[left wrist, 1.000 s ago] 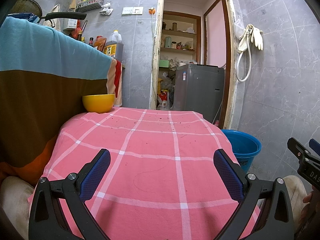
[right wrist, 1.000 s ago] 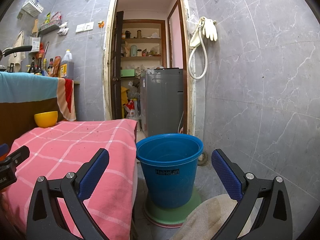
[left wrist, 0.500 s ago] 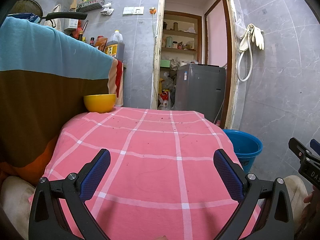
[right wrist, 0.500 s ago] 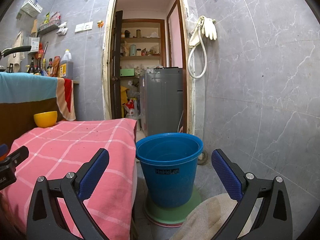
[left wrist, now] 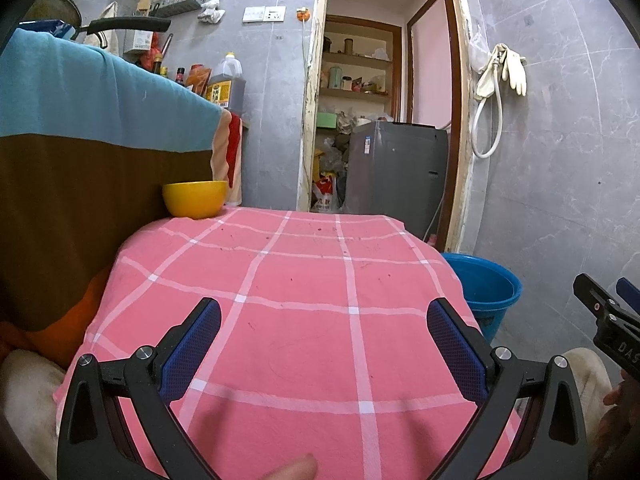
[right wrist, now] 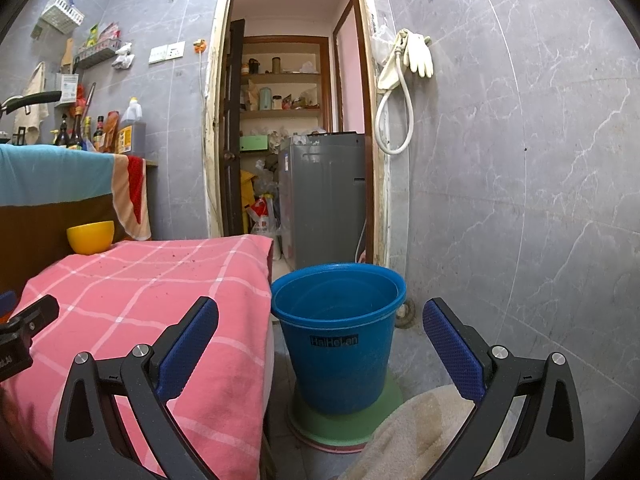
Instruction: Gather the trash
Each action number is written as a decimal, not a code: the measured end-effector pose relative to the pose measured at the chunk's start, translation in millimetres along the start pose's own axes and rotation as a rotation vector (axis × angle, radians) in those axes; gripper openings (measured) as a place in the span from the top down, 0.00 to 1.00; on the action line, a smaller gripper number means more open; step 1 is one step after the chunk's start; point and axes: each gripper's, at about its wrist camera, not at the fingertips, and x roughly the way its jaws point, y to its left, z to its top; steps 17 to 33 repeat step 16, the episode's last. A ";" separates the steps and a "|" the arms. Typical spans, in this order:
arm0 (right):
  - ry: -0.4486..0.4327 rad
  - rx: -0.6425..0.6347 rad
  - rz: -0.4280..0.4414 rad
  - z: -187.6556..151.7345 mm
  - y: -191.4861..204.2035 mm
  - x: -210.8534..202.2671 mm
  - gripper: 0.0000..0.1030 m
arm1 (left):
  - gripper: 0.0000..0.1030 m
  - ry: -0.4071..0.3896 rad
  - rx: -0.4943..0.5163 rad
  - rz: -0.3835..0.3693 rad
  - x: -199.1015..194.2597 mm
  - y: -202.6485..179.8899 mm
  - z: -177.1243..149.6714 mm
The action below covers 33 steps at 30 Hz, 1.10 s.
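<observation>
At the counter's near edge: two grippers, one yellow bowl, one blue bucket.
Left gripper (left wrist: 324,328): hovers over the pink checked cloth (left wrist: 304,304) covering the counter; jaws wide apart, nothing between them.
Yellow bowl (left wrist: 195,198): one, at the cloth's far left corner, against a blue and brown draped fabric (left wrist: 80,152).
Trash on the cloth: only small dark specks, scattered mostly along the far half; too small to identify.
Blue bucket (right wrist: 339,332): one, on the floor just beside the counter's right side, standing on a green disc (right wrist: 344,420); nothing can be made out inside it.
Right gripper (right wrist: 320,334): level with the bucket; jaws wide apart, nothing between them.
Left view only: a fingertip (left wrist: 294,469) at the bottom edge, plus the right gripper's tip at far right.
Right view only: the bucket's full body with its label, the disc, and beige cloth (right wrist: 408,436) beside the disc.
</observation>
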 end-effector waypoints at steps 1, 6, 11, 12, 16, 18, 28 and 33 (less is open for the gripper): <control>0.001 0.001 -0.001 -0.6 0.4 0.1 0.00 | 0.02 -0.003 0.001 0.004 -0.3 0.3 0.4; 0.004 0.002 -0.005 -1.1 2.9 -0.6 0.00 | 0.02 -0.015 0.027 0.000 -1.2 -1.4 1.2; 0.005 0.002 -0.005 -1.3 3.5 -0.9 0.00 | 0.02 -0.019 0.042 0.005 -1.5 -5.0 -1.6; 0.005 0.002 -0.006 -1.4 3.8 -1.1 0.00 | 0.02 -0.019 0.042 0.004 -1.3 -4.6 -1.7; 0.006 0.004 -0.005 -0.9 3.0 0.0 0.00 | 0.02 -0.016 0.029 0.006 -1.0 -3.7 -2.2; 0.006 0.004 -0.005 -0.9 3.0 0.0 0.00 | 0.02 -0.016 0.029 0.006 -1.0 -3.7 -2.2; 0.006 0.004 -0.005 -0.9 3.0 0.0 0.00 | 0.02 -0.016 0.029 0.006 -1.0 -3.7 -2.2; 0.006 0.004 -0.005 -0.9 3.0 0.0 0.00 | 0.02 -0.016 0.029 0.006 -1.0 -3.7 -2.2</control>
